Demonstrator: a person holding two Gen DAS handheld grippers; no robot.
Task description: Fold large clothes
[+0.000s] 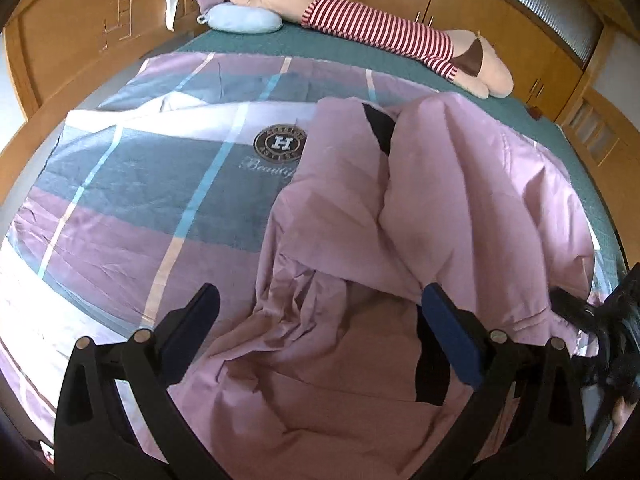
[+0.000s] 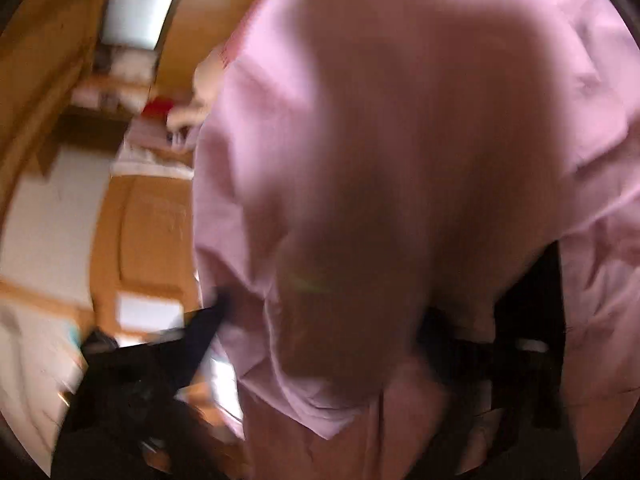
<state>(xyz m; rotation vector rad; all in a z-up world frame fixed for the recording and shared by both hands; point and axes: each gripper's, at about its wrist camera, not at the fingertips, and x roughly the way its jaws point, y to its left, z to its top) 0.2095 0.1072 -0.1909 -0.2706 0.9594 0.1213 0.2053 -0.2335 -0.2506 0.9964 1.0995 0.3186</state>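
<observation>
A large pink cover (image 1: 420,200) with a plaid purple, grey and white face (image 1: 160,184) lies on the bed, its right half turned over into a bunched pink fold. My left gripper (image 1: 320,312) is open, its fingers wide apart just above the near pink folds, holding nothing. My right gripper (image 1: 576,308) shows at the right edge, its tip at the fabric's edge. In the blurred right wrist view the pink fabric (image 2: 400,160) fills the frame and drapes over the gripper (image 2: 320,320); whether its fingers grip the cloth is unclear.
The bed has a green sheet (image 1: 320,46). A long stuffed toy in a red-striped shirt (image 1: 380,28) and a blue pillow (image 1: 244,20) lie at the far edge. Wooden wardrobes (image 1: 80,20) surround the bed.
</observation>
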